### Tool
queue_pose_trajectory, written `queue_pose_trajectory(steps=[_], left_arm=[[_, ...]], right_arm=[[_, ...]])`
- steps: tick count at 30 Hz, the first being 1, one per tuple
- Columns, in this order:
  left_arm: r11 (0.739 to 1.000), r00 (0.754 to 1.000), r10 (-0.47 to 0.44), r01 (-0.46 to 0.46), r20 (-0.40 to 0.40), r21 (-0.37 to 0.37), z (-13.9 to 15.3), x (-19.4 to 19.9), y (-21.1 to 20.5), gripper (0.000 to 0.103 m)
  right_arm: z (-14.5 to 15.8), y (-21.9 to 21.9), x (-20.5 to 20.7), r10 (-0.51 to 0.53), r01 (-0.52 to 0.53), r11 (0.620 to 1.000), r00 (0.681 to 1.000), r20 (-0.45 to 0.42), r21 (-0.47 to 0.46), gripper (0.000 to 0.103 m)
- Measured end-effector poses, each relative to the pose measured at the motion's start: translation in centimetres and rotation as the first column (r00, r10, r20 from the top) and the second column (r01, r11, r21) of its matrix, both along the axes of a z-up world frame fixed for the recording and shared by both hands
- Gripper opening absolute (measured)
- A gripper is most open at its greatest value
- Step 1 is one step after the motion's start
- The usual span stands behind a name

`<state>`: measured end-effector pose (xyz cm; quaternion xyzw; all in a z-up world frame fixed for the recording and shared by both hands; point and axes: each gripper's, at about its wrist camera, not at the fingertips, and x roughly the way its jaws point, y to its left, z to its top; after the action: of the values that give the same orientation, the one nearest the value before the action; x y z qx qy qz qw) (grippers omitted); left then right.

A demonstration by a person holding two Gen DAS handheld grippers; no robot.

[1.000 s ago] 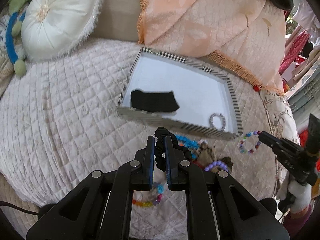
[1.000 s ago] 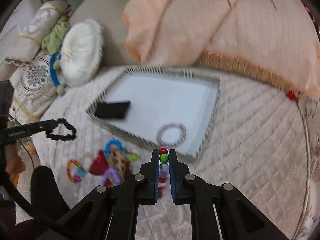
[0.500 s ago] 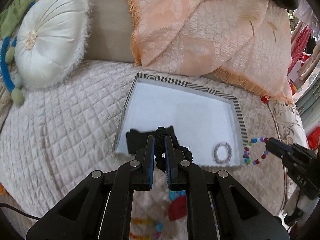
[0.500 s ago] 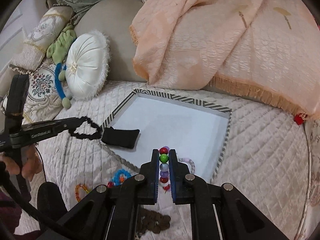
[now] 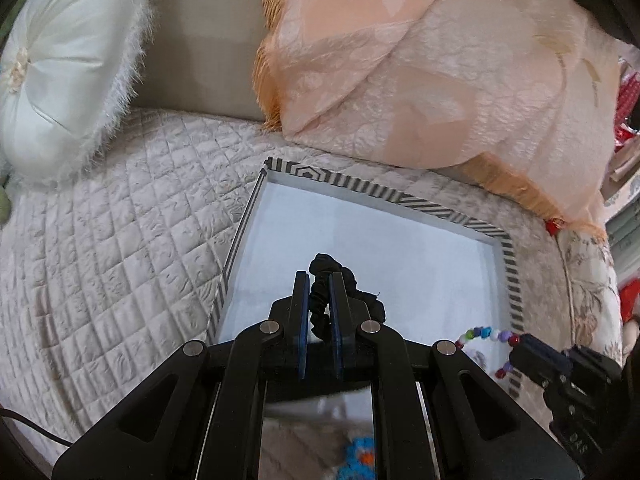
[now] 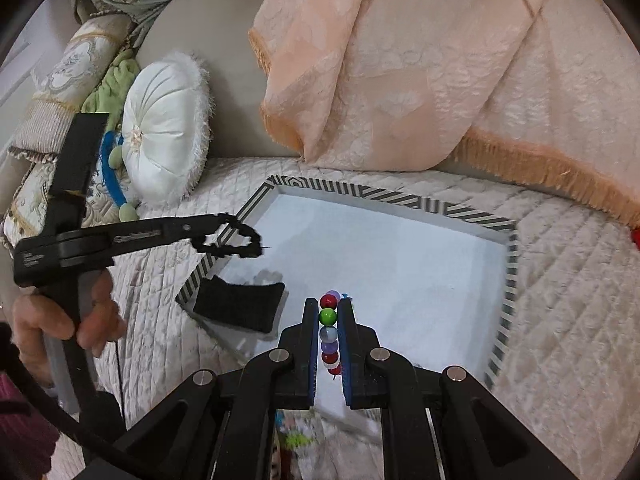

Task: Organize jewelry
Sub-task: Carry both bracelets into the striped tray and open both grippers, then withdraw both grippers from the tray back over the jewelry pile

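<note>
Black hair tie (image 5: 325,292): soft, light, limp, likely to sag and bunch wherever pinched, so best taken across one short stretch of its ruffled band. Pinched now between the closed fingers of the left tool (image 5: 320,280), hanging above the near left part of the tray (image 5: 404,196). Bead bracelet (image 6: 330,332): light too, but hard, round and slippery (beads may roll under the pads), better gripped across the string of beads than on a single one. Red, green, pale and purple beads clamped in a column inside the right tool (image 6: 329,308), also held over the tray's near edge. Beyond: a black pad (image 6: 240,307) lying in the tray's near left corner, quilted bed cover (image 5: 120,248), white round cushion (image 6: 160,136), peach blanket (image 6: 400,60).
</note>
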<state>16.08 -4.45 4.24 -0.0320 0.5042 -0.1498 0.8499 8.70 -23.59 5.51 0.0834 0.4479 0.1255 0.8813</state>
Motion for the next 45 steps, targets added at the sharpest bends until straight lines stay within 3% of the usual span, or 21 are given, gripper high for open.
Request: queue_pose_trajectory(steps=[9,19,22,24,25,33,36,45], left_arm=[[0.994,1.000,0.026,-0.025,-0.009,0.109,-3.9,2.5,-0.5,0.008],[0.987,0.999,0.045,-0.043,-0.008,0.154,-5.2,2.6,-0.2,0.009],[0.985,0.999,0.053,-0.052,-0.004,0.165,-5.3,2.5,0.1,0.015],[0.986,0.998,0.055,-0.053,-0.008,0.157,-5.1,2.3,0.3,0.037],[0.987,0.998,0.055,-0.053,-0.009,0.151,-5.0,2.1,0.4,0.041],[0.986,0.999,0.046,-0.050,0.024,0.157,-3.1,-1.1,1.2,0.042],[0.985,0.997,0.046,-0.055,0.058,0.164,-1.8,-3.0,1.6,0.042],[0.986,0.990,0.050,-0.070,0.130,0.150,1.5,-9.9,3.6,0.042]], right_arm=[[-4.2,-3.5,1.7,-0.105,0.101,0.993,0.991,-0.079,-0.058,0.008],[-6.4,-5.9,1.8,-0.200,0.188,0.976,0.974,-0.106,-0.109,0.008],[-6.1,-5.8,1.6,-0.194,0.185,0.977,0.977,-0.085,-0.106,0.009],[-5.9,-5.8,1.1,-0.192,0.183,0.977,0.979,-0.075,-0.109,0.012],[-5.6,-5.7,0.9,-0.191,0.182,0.977,0.979,-0.073,-0.111,0.013],[-2.8,-4.1,-2.6,-0.154,0.153,0.980,0.988,-0.002,-0.125,0.019],[-1.5,-3.4,-4.9,-0.153,0.157,0.983,0.987,0.047,-0.091,0.019],[0.3,-0.4,-10.2,-0.148,0.150,0.988,0.988,0.048,-0.035,0.019]])
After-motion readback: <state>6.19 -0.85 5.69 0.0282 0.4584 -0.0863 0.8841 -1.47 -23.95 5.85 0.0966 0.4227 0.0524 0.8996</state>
